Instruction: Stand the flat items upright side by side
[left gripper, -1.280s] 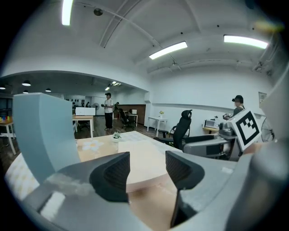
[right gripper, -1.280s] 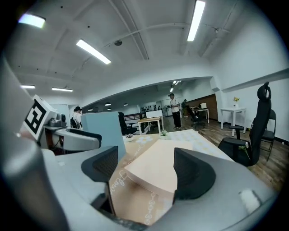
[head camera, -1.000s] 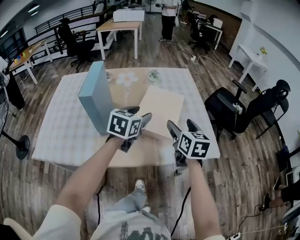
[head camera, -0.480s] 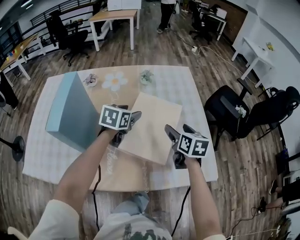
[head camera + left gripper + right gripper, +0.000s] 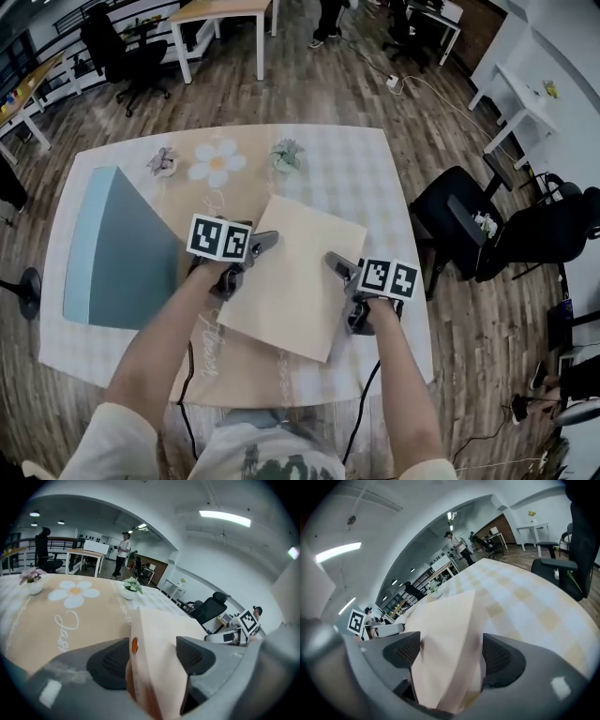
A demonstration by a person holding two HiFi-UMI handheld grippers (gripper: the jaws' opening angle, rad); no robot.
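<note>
The head view's top edge cuts off a distant person above the legs

Left gripper and right gripper, jaws just wider, now astride beige box.

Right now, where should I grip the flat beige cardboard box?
The flat beige cardboard box lies flat on the table, so take its thin left and right edges, coming in low from each side.
</note>
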